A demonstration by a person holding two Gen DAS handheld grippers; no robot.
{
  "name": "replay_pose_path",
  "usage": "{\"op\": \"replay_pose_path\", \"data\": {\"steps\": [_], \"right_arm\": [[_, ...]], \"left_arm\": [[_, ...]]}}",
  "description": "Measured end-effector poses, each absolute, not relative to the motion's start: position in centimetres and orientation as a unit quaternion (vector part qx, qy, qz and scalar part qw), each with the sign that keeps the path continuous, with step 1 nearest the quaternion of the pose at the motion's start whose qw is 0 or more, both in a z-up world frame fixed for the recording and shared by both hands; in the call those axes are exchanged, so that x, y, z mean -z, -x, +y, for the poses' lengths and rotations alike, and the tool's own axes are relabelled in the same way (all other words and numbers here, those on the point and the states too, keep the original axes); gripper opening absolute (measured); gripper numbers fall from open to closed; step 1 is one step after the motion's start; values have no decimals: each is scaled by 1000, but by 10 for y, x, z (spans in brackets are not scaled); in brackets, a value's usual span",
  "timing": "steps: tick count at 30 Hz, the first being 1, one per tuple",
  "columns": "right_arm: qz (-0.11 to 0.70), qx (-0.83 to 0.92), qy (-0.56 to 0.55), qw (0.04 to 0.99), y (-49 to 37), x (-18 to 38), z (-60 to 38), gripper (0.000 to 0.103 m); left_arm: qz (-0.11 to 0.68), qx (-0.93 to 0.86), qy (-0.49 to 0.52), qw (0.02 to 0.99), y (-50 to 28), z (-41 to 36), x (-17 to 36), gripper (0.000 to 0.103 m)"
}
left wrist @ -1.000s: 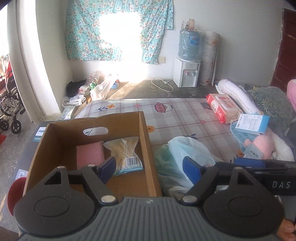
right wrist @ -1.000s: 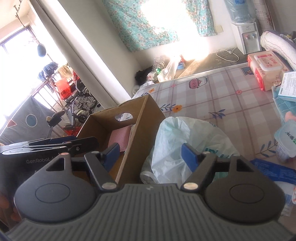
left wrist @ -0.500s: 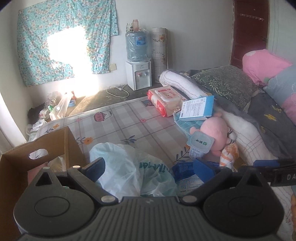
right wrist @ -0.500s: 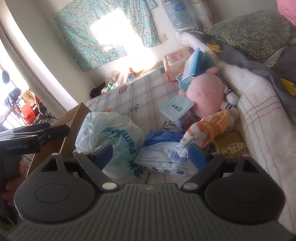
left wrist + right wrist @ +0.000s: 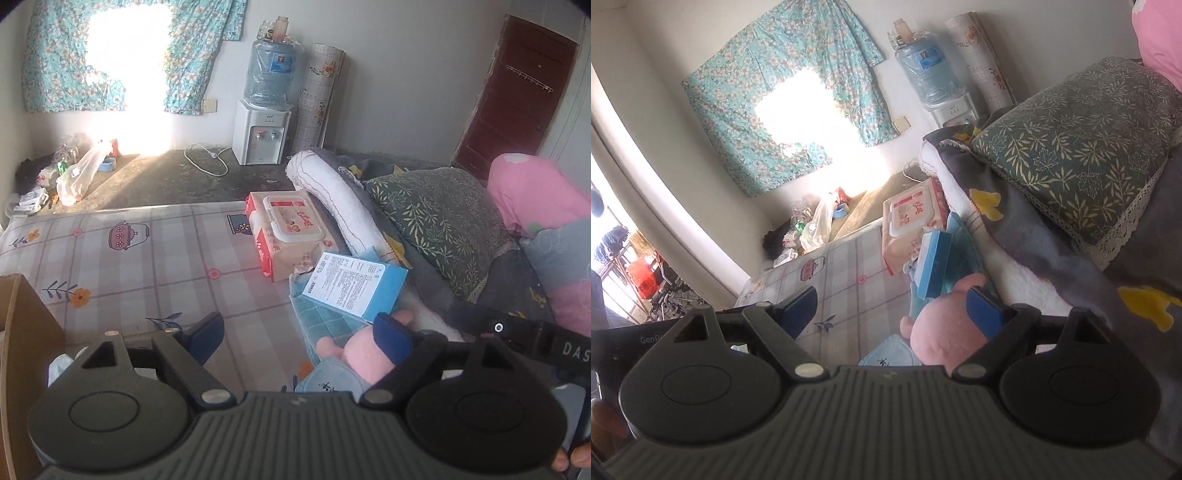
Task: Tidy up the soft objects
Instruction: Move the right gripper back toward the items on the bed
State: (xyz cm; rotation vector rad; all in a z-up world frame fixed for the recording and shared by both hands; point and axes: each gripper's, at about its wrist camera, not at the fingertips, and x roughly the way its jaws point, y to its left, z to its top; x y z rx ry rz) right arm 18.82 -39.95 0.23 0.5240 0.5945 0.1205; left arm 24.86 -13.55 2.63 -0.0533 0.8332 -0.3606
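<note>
A pink plush toy (image 5: 364, 356) lies on the bed mat beside a teal towel (image 5: 325, 317), a blue carton (image 5: 354, 288) and a small tissue pack (image 5: 332, 382). My left gripper (image 5: 299, 338) hovers over the mat, its jaws closing with nothing pressed between them; the plush is by its right finger. In the right wrist view the plush toy (image 5: 938, 332) sits just inside the right finger of my right gripper (image 5: 894, 312). Those jaws are closing too, and the pads do not press on it. The cardboard box (image 5: 22, 332) shows at the left edge.
A red and white wet-wipes pack (image 5: 291, 229) lies on the checked mat (image 5: 147, 266). A rolled white quilt (image 5: 332, 195), a green leaf pillow (image 5: 439, 221) and pink bedding (image 5: 532, 195) fill the right. A water dispenser (image 5: 264, 136) stands on the floor behind.
Both grippers have swung right, away from the cardboard box and the plastic bag, toward the plush toy and the bedding. The box has slid to the left edge of the left view.
</note>
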Motion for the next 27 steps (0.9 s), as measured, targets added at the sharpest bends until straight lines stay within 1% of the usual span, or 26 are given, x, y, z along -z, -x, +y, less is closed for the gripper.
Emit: {"op": "replay_pose_path", "data": {"steps": [1, 2, 3, 4, 5, 7, 8, 9, 10, 11, 12, 14, 18, 25, 27], "right_arm": [[291, -53, -254, 921, -203, 1, -402, 84], [296, -48, -255, 919, -216, 6, -405, 81], [302, -47, -259, 916, -232, 14, -407, 77], [304, -48, -264, 914, -243, 19, -409, 74], [309, -47, -270, 911, -256, 27, -411, 71], [319, -49, -279, 904, -279, 43, -413, 66], [323, -47, -282, 902, -287, 49, -413, 60], [329, -45, -283, 900, -295, 56, -413, 50], [336, -46, -283, 897, -303, 62, -413, 43], [341, -46, -284, 895, -309, 67, -412, 27], [344, -48, -282, 894, -314, 72, -410, 20], [335, -57, -274, 900, -316, 73, -407, 19], [311, -87, -212, 922, -306, 54, -388, 19], [259, -131, -5, 957, -234, 5, -320, 19], [251, -132, 55, 957, -208, 1, -300, 19]], "left_arm": [[411, 165, 29, 896, -260, -140, -22, 79], [420, 158, 33, 893, -270, -143, -17, 76], [431, 154, 38, 888, -280, -146, -11, 69], [439, 152, 43, 884, -288, -148, -7, 64], [452, 149, 49, 878, -299, -151, 0, 62], [468, 146, 56, 870, -314, -155, 10, 47], [477, 144, 58, 865, -321, -157, 16, 43], [484, 142, 61, 861, -326, -158, 20, 37], [490, 143, 66, 858, -329, -158, 24, 34], [493, 145, 71, 855, -331, -157, 27, 33], [497, 146, 73, 852, -332, -156, 29, 32], [503, 149, 73, 848, -329, -152, 31, 32], [504, 155, 75, 846, -317, -134, 21, 32], [480, 156, 83, 859, -267, -86, -16, 34], [474, 160, 87, 862, -251, -72, -25, 37]]}}
